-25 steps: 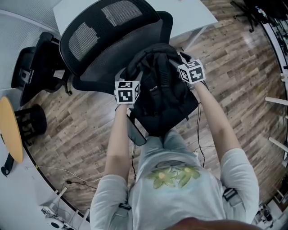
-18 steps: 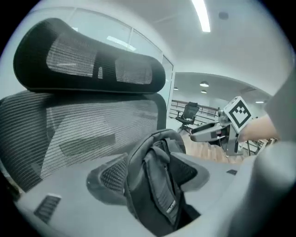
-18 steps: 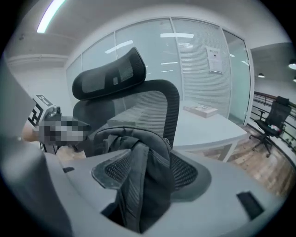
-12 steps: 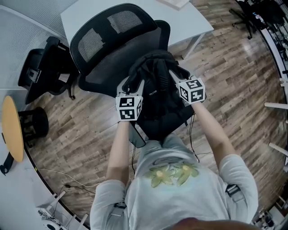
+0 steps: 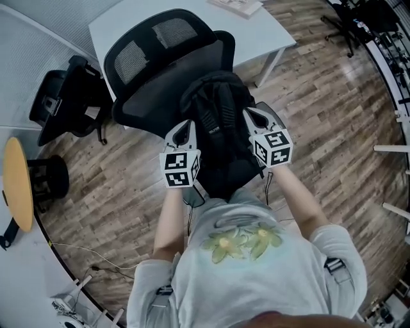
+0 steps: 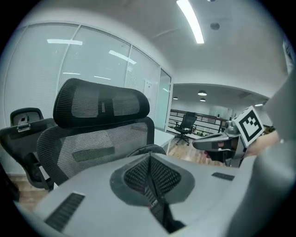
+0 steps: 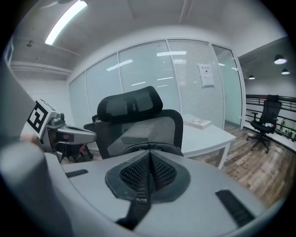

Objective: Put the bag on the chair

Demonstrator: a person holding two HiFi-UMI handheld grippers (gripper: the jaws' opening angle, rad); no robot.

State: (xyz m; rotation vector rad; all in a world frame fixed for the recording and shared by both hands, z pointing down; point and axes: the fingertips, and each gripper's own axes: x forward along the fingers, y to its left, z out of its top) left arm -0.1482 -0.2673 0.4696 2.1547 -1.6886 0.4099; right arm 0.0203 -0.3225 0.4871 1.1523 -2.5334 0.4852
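A black backpack (image 5: 221,128) rests upright on the seat of a black mesh office chair (image 5: 154,70), leaning toward its backrest. My left gripper (image 5: 188,126) stands close beside the bag's left flank and my right gripper (image 5: 248,113) beside its right flank. Both point toward the backrest. In the left gripper view the pads (image 6: 138,173) meet with no gap. The right gripper view shows its pads (image 7: 159,171) pressed together as well. A thin dark strip runs down the seam between each pair of fingers; I cannot tell what it is. Neither gripper lifts the bag.
A white table (image 5: 128,19) with a booklet (image 5: 237,5) stands behind the chair. A second black chair (image 5: 64,96) sits at the left, with a black stool (image 5: 48,176) and a round wooden tabletop (image 5: 16,186). Cables (image 5: 83,246) lie on the wood floor.
Both grippers have drawn back toward the person, off the bag's top, and their jaws have gone from open to shut. The bag stays on the chair.
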